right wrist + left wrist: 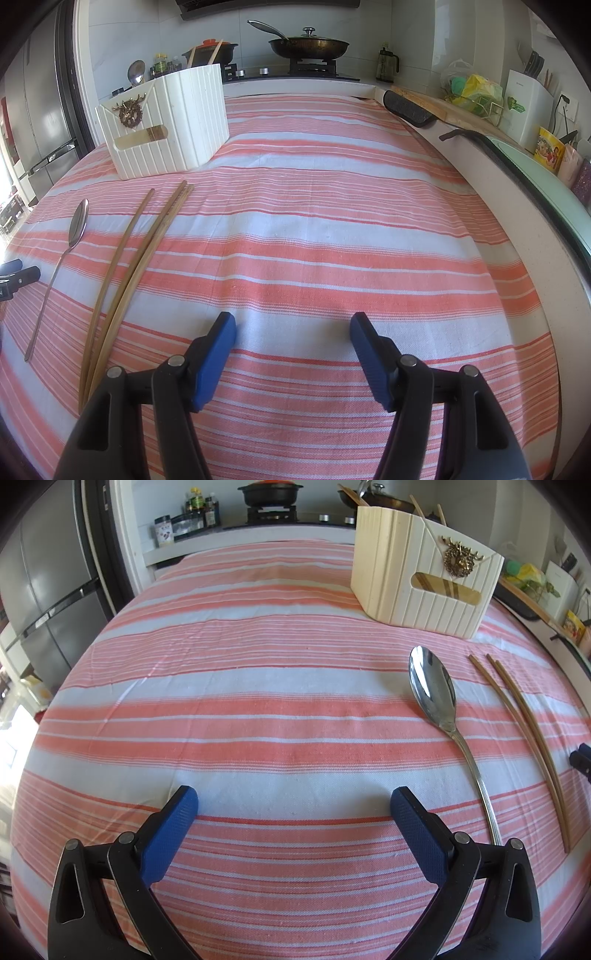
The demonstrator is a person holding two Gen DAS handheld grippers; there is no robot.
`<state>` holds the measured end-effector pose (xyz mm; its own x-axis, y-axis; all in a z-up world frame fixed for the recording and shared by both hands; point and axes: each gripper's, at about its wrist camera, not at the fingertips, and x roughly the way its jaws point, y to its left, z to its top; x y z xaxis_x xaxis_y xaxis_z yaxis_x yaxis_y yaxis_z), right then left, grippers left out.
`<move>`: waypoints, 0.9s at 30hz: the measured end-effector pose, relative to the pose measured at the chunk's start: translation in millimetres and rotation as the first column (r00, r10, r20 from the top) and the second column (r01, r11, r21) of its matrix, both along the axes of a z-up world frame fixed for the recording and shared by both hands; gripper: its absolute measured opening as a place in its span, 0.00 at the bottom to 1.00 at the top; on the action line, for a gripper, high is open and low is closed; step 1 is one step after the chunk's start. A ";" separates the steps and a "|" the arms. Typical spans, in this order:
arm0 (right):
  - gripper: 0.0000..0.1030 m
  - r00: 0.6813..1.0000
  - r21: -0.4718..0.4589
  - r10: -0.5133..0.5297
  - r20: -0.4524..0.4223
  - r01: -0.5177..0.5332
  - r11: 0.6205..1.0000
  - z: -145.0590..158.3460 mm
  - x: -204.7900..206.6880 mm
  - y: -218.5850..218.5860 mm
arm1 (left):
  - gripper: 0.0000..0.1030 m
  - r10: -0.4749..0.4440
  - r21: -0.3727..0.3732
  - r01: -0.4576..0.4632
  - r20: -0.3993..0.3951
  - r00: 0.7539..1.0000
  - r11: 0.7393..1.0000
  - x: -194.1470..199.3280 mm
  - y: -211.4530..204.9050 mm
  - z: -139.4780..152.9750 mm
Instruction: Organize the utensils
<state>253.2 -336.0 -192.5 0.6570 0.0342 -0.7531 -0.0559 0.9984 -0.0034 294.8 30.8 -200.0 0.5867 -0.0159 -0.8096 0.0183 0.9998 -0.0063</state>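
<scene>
We have not yet begun: both our left gripper [293, 803] and right gripper [293, 328] hang wide and empty over the table [332, 240]. The spoon [434, 690] and chopsticks [122, 273] lie below the holder [166, 125] at its far edge; next comes a pinch on one.

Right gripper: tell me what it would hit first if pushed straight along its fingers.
Most likely just the striped tablecloth. The right gripper is open, with nothing between its fingers. The chopsticks and spoon lie off to its left.
</scene>
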 end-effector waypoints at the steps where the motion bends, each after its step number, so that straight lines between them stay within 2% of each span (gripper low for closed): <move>1: 0.64 1.000 -0.001 0.000 0.000 0.000 1.000 -0.1 0.0 -0.1 | 1.00 0.000 0.001 0.000 0.000 1.000 1.000 0.0 -0.4 0.0; 11: 0.64 1.000 -0.001 0.000 0.000 0.000 1.000 -0.3 0.0 -0.1 | 1.00 0.004 0.009 -0.004 -0.005 1.000 1.000 1.2 -2.7 0.0; 16: 0.64 1.000 -0.001 0.000 0.000 0.000 1.000 -0.2 -0.1 -0.1 | 0.99 -0.007 -0.015 0.007 0.004 1.000 1.000 -4.2 1.8 2.0; 18: 0.64 1.000 0.000 0.000 0.000 0.000 1.000 -0.2 -0.2 -0.1 | 0.99 -0.016 -0.070 0.018 0.026 1.000 0.997 -10.5 4.7 8.1; 20: 0.64 1.000 0.000 0.000 0.000 0.000 1.000 -0.1 -0.1 -0.1 | 0.99 -0.034 -0.165 0.041 0.043 0.998 0.985 -15.4 2.9 16.3; 22: 0.64 1.000 0.000 0.000 0.000 0.000 1.000 -0.1 -0.1 -0.2 | 0.99 -0.059 -0.203 0.069 0.053 0.997 0.977 -15.2 -8.5 25.1; 27: 0.64 1.000 0.000 0.000 0.000 0.000 1.000 -0.2 0.0 -0.4 | 0.99 -0.106 -0.129 0.109 0.028 0.994 0.986 3.5 -51.9 27.6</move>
